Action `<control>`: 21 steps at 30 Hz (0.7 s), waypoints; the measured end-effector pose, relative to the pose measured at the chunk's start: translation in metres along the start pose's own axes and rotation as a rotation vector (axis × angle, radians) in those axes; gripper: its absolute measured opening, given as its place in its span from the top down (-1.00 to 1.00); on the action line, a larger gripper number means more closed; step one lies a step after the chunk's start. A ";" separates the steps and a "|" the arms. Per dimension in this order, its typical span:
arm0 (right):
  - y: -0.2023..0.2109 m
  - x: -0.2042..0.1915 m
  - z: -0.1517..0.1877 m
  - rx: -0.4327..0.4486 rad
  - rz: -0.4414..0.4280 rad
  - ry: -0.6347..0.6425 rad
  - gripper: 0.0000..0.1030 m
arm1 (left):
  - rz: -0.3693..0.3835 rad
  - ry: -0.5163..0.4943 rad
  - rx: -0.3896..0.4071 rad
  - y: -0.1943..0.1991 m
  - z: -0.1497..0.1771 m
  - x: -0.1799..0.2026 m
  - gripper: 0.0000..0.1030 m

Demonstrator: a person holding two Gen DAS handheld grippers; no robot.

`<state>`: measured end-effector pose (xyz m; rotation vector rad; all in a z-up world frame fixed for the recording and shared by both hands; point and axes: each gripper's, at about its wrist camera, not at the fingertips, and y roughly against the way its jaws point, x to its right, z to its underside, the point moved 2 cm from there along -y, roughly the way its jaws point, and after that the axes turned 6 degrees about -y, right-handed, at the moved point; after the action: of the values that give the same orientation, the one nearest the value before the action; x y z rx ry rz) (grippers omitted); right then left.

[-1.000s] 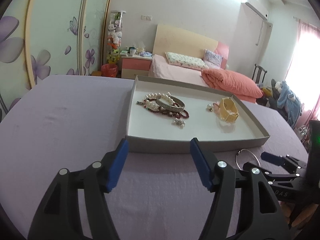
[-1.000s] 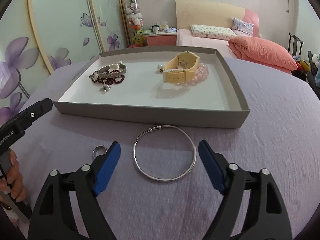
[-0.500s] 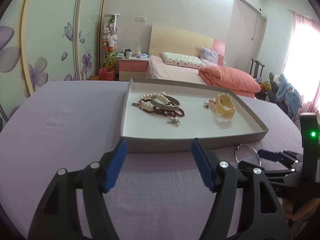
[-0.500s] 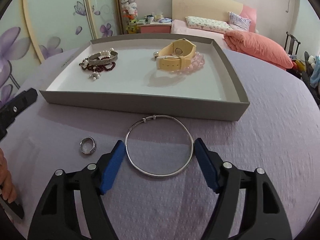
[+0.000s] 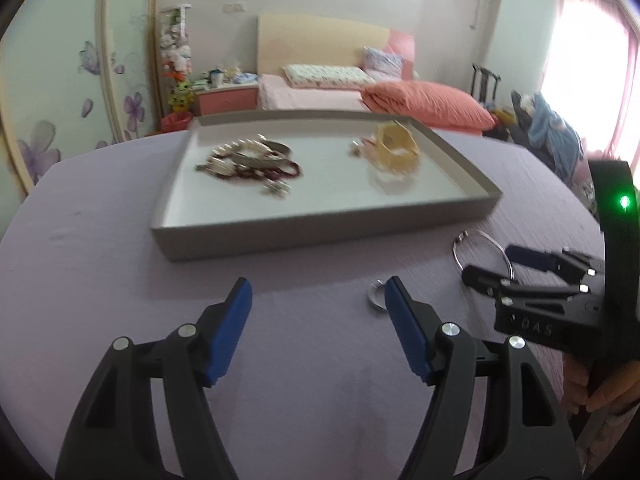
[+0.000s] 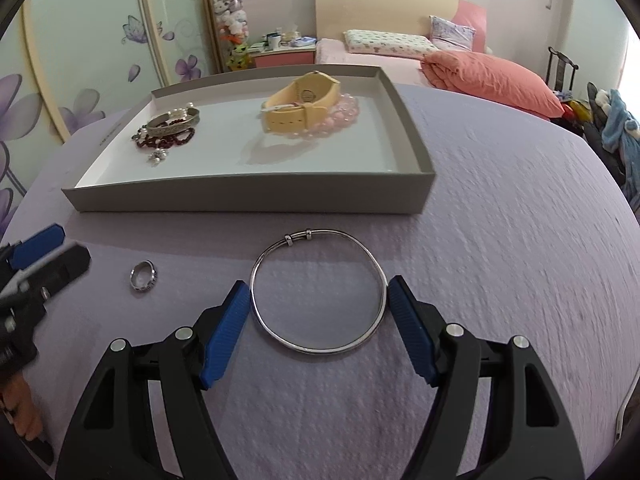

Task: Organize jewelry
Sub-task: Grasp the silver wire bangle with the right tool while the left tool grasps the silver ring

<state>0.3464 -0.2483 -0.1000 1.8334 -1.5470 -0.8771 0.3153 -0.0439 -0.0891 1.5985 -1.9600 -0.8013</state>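
A thin silver bangle (image 6: 318,292) lies on the lilac tablecloth in front of the grey tray (image 6: 248,196). My right gripper (image 6: 318,294) is open, its blue fingertips on either side of the bangle. A small silver ring (image 6: 143,276) lies to the bangle's left; it shows in the left wrist view (image 5: 375,294) just past the right fingertip of my open, empty left gripper (image 5: 318,296). The bangle (image 5: 480,252) and the right gripper (image 5: 496,266) show there at the right. In the tray lie a yellow watch (image 6: 300,100) on pink beads and a heap of bracelets (image 6: 170,130).
The tray (image 5: 320,232) stands on the far middle of the table. A bed with a coral duvet (image 6: 492,80) is behind it, and a wardrobe with purple flowers (image 6: 80,60) is at the left.
The right gripper has moved forward and down so its fingertips now flank the bangle. The left gripper has pulled back and swung right, bringing the small ring beside its right fingertip.
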 end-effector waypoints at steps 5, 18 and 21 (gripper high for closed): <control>0.003 0.010 0.001 0.004 -0.003 -0.025 -0.38 | 0.009 -0.049 -0.040 -0.011 0.000 0.023 -0.27; 0.005 0.017 0.002 0.006 0.002 -0.040 -0.38 | -0.019 -0.073 -0.119 -0.037 -0.007 0.041 0.18; 0.005 0.018 0.003 0.007 0.003 -0.044 -0.38 | -0.021 -0.090 -0.122 -0.038 -0.007 0.046 0.18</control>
<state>0.3429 -0.2668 -0.0999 1.8282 -1.5808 -0.9171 0.3369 -0.0952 -0.1108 1.5389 -1.9183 -0.9973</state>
